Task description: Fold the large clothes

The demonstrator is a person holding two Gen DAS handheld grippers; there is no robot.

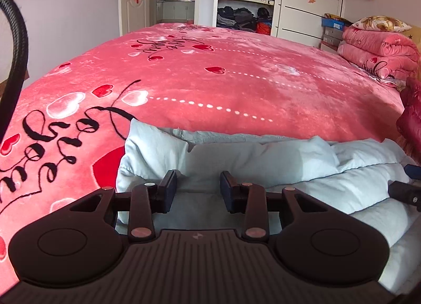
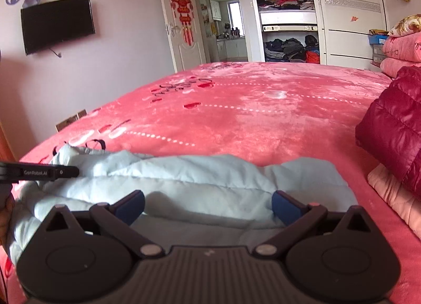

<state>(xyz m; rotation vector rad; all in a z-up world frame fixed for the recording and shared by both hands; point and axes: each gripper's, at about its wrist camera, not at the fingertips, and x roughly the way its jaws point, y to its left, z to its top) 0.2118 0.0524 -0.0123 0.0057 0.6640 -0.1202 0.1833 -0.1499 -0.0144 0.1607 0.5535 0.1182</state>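
Observation:
A pale blue padded jacket [image 1: 263, 162] lies bunched on the near part of the pink bed; it also shows in the right wrist view [image 2: 200, 180]. My left gripper [image 1: 198, 190] is open, its jaws moderately apart, low over the jacket's left part with nothing between the pads. My right gripper [image 2: 208, 205] is open wide, just above the jacket's near edge, empty. The right gripper's tip shows at the right edge of the left wrist view [image 1: 405, 190]; the left gripper shows at the left edge of the right wrist view [image 2: 39, 172].
The pink heart-print bedspread [image 1: 210, 80] covers the bed. A dark red puffer jacket [image 2: 394, 125] rests on a folded pink garment [image 2: 394, 198] at the right. Folded pink quilts [image 1: 379, 48] are stacked far right. An open wardrobe [image 2: 286, 17] and doorway stand behind.

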